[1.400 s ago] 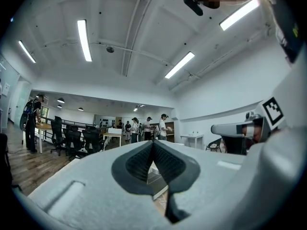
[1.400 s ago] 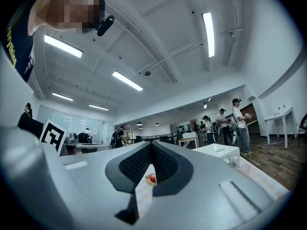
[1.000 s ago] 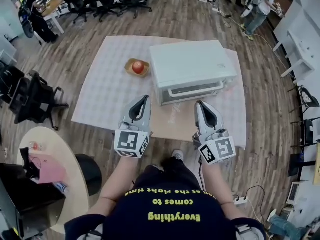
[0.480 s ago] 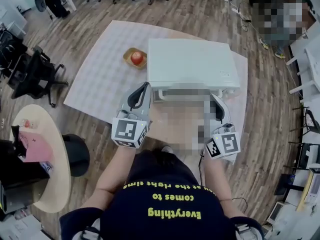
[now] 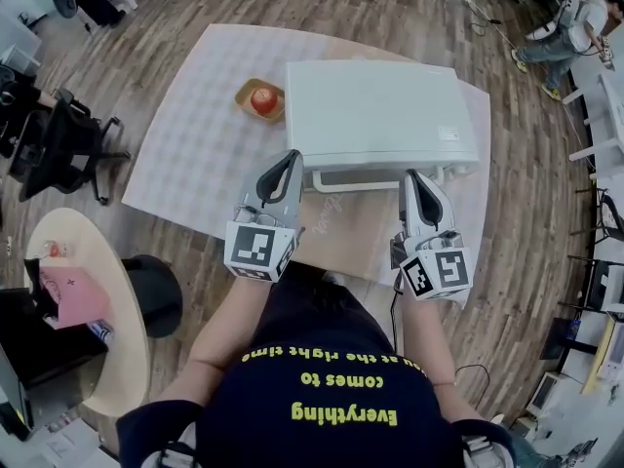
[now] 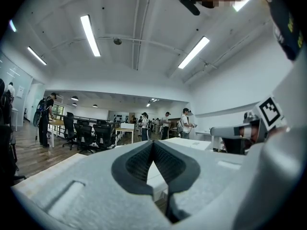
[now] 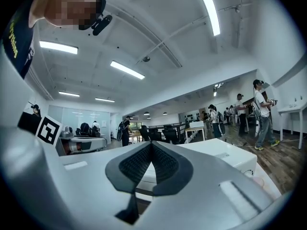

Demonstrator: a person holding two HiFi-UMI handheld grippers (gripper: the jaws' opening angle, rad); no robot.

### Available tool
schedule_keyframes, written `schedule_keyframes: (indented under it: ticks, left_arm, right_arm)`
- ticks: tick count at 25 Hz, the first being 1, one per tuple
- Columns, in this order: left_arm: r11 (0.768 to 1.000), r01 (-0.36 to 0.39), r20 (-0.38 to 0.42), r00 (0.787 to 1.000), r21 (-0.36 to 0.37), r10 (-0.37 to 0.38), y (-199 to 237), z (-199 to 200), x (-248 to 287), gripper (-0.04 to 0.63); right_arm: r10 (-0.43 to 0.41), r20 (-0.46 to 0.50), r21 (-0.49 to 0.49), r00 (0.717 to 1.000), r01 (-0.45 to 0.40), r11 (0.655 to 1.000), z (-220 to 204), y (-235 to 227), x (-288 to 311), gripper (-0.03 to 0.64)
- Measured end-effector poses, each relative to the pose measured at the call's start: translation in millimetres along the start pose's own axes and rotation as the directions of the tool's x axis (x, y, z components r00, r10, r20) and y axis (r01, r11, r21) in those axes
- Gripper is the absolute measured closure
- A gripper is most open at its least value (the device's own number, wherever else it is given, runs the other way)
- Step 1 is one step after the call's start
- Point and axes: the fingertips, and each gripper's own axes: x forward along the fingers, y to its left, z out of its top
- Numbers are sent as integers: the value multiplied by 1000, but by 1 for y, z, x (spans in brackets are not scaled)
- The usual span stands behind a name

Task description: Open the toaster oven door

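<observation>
Currently your left claw (image 5: 291,156) and right claw (image 5: 415,176) sit closed, empty. Take the toaster oven (image 5: 380,115) by its rigid, likely slippery handle (image 5: 366,177).

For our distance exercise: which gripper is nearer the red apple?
Left. The left gripper is just below the apple in the head view; the right gripper is far to its right.

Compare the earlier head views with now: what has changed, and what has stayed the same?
The left claw and right claw moved forward, up to the front of the toaster oven, both shut and holding nothing. The oven stays closed; the apple stays beside it.
</observation>
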Motion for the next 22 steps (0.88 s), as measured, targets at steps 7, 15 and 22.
schedule_keyframes:
  ticks: [7, 15, 22]
  left_arm:
    - [1000, 29, -9, 1000, -12, -29, 9, -3, 13, 594]
    - [998, 58, -43, 997, -26, -59, 16, -18, 16, 594]
    - [997, 70, -48, 996, -27, -71, 14, -22, 12, 594]
  right_arm:
    - [-68, -110, 11, 992, 70, 998, -36, -14, 14, 604]
    - [-147, -230, -43, 962, 141, 989, -71, -26, 18, 563]
    - [-182, -293, -84, 939, 164, 983, -88, -36, 15, 538]
